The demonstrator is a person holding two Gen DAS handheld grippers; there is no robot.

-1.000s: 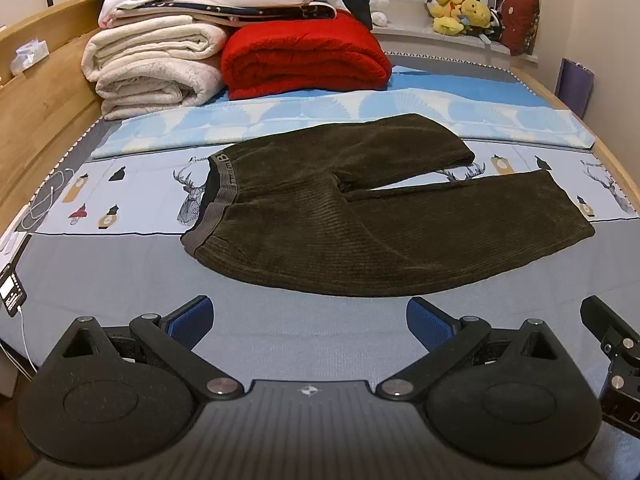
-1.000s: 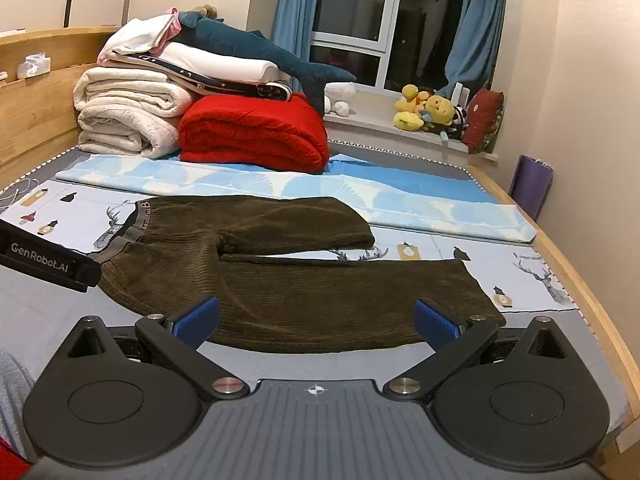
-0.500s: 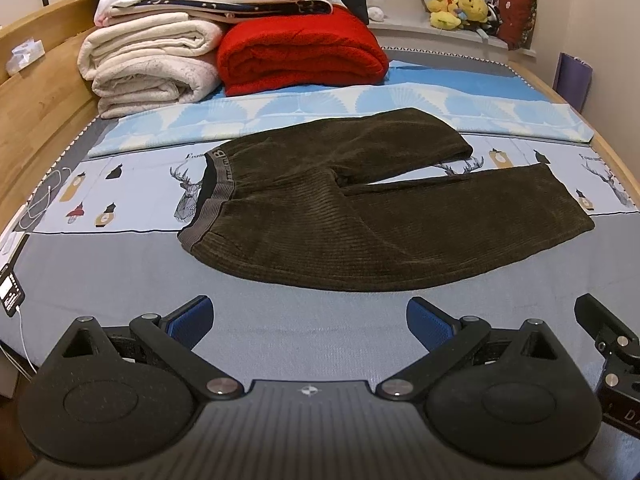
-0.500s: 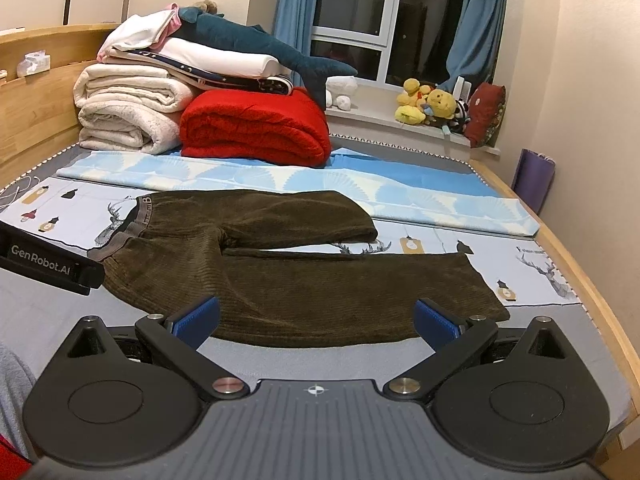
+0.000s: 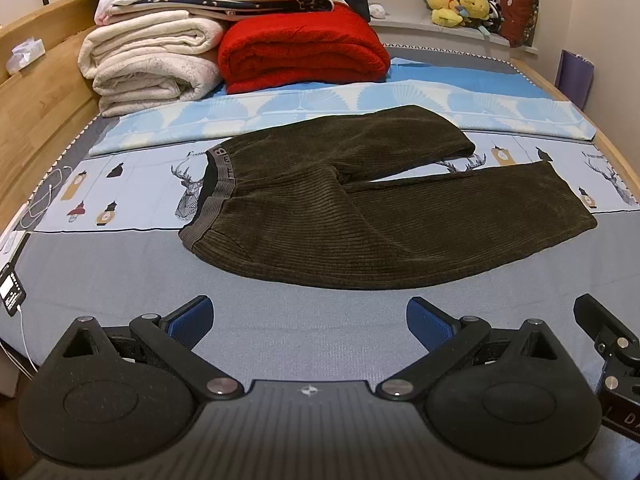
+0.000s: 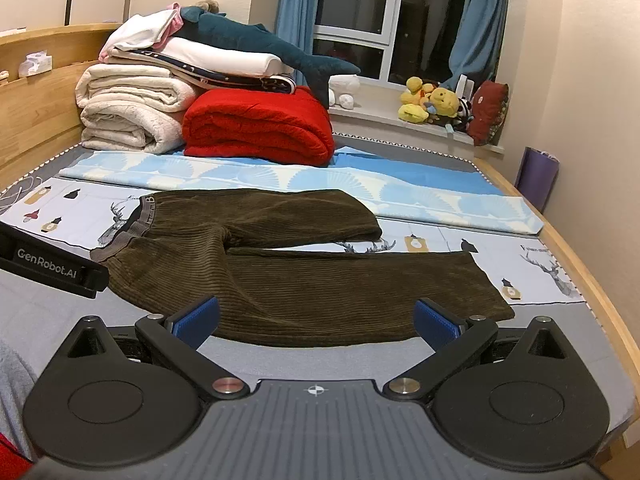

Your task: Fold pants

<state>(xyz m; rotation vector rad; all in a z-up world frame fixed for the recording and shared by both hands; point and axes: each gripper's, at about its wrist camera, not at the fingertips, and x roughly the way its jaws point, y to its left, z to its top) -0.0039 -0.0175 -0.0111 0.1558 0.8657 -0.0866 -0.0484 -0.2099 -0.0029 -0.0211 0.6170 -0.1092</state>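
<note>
Clearly, the corduroy pants [image 5: 360,216] lie flat on the bed [image 5: 120,272], legs spread, beyond both grippers. They look soft, thick and limp; the waistband [image 5: 218,196] and the cuffs seem the firmest holds. The left gripper [image 5: 308,316] and right gripper [image 6: 316,316] hold their fingers wide, empty. The left gripper's housing reads "GenRobot.AI"; the waistband lettering is unreadable.

Left gripper [image 5: 310,322] jaws wide apart, right gripper [image 6: 316,318] likewise, both empty
</note>
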